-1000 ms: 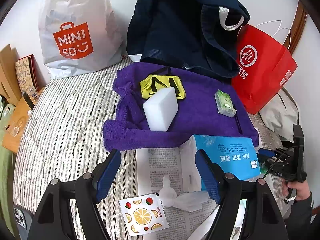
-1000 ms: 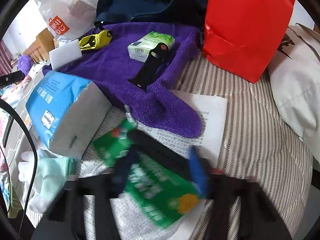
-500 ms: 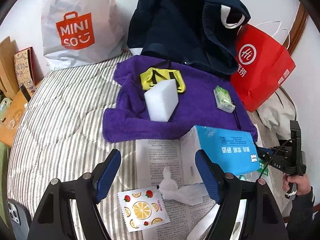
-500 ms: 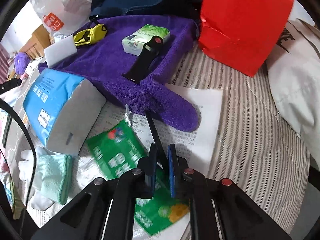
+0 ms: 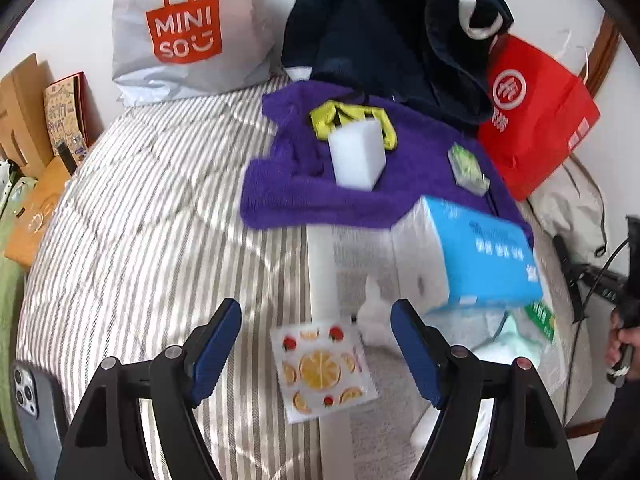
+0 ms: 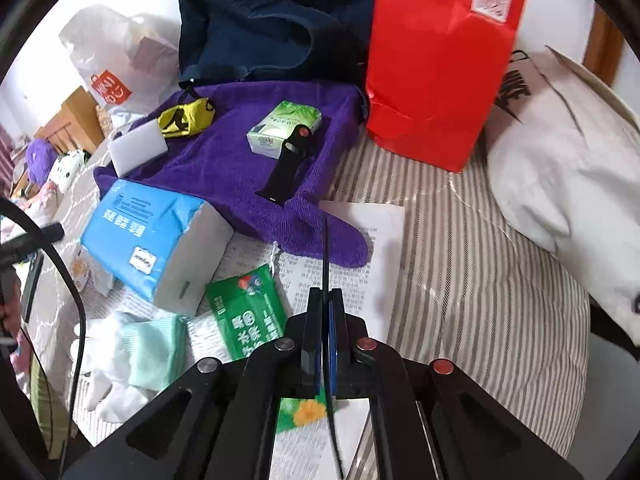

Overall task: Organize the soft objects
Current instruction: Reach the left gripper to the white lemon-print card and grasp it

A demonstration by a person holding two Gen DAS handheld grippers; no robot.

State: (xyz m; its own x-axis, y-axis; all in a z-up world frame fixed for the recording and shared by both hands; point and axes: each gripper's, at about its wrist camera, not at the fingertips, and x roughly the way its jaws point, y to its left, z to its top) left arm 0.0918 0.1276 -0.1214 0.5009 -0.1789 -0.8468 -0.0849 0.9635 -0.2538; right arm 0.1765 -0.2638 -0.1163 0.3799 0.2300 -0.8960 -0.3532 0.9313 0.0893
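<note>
A fuzzy purple towel (image 6: 240, 168) covers the striped quilt (image 5: 132, 216), bearing a white sponge block (image 5: 357, 156). The boxy blue tissue pack (image 6: 152, 236) lies just beside it. The left gripper (image 5: 316, 344) gapes wide; the right gripper (image 6: 325, 304) clamps a thin black strap (image 6: 326, 248).

The towel (image 6: 240, 168) was rough purple terry cloth. The bedspread (image 5: 132, 216) was striped, quilted cloth, matt. The sponge (image 5: 358, 156) looked like smooth white foam. The tissue pack (image 6: 148, 236) had glossy blue plastic wrap, as did the green packet (image 6: 248, 312). The red bag (image 6: 436, 64) was creased paper with a slight sheen; the white bag (image 5: 184, 28) was crinkled plastic film. The sheet (image 6: 372, 248) was matt printed paper. The strap (image 6: 286, 168) looked like matt black rubber.
</note>
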